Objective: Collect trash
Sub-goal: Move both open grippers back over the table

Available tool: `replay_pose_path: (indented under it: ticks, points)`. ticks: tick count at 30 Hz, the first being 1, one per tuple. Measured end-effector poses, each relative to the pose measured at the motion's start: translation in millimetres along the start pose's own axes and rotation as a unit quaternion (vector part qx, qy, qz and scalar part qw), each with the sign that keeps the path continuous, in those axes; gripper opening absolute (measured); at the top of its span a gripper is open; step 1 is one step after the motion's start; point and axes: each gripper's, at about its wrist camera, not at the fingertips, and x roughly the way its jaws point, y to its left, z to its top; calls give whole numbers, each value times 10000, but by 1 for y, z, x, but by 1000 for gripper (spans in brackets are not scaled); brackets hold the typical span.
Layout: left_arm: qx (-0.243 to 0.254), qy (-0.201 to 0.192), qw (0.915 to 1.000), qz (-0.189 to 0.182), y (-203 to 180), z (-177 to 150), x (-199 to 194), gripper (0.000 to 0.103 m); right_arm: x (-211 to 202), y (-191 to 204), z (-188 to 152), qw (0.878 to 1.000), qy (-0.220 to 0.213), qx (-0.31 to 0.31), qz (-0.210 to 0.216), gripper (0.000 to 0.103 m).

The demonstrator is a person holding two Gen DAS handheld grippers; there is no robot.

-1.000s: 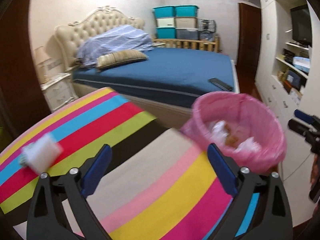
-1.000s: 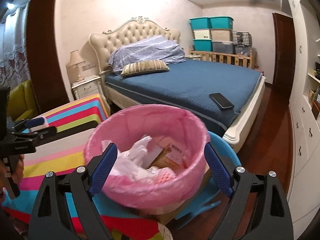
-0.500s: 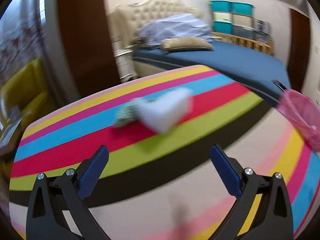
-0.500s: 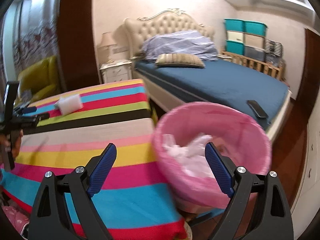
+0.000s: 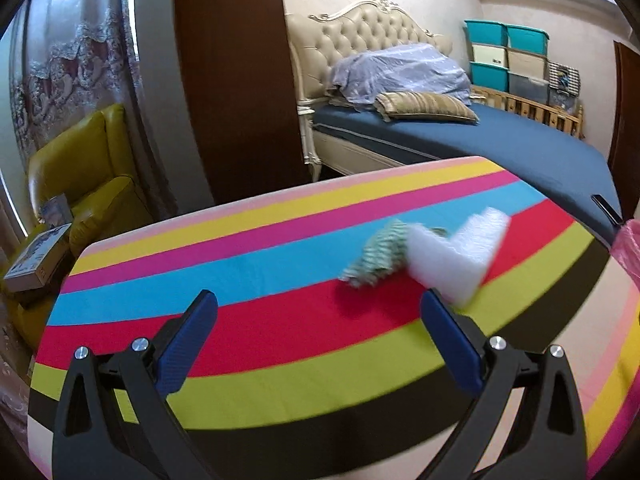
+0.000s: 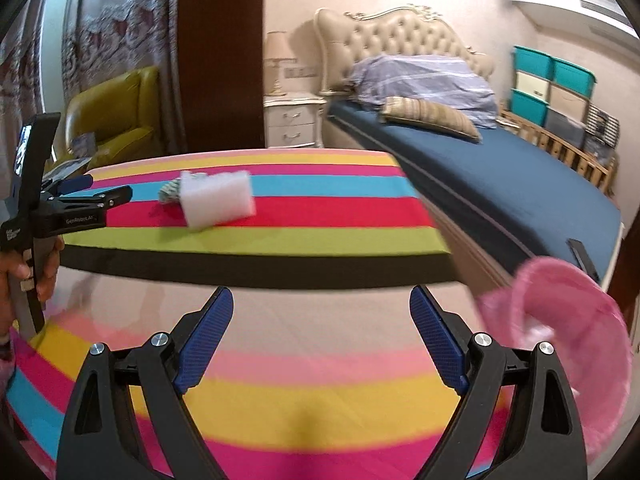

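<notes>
Pink-lined bin point(image 6: 568, 344) now at right edge, crumpled white scrap inside.

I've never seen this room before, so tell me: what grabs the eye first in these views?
The striped cloth in bright rainbow bands fills the foreground. On its red band lie a white foam piece and, touching it, a green-striped crumpled scrap, ahead of the open left hand-held gripper. A pink-lined bin sits at the right edge, and behind is a blue bed.
</notes>
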Motion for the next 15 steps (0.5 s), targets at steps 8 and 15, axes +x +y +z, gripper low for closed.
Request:
replay_pose_path:
  ticks: [8,15]
  points:
    - [-609,136,9979,152,44,-9,12,98,61,37,39,9964,359,608,472,85]
    - [-1083,313,9927,417,71,-11,16,98,101,75,62,9950,465,745,467,85]
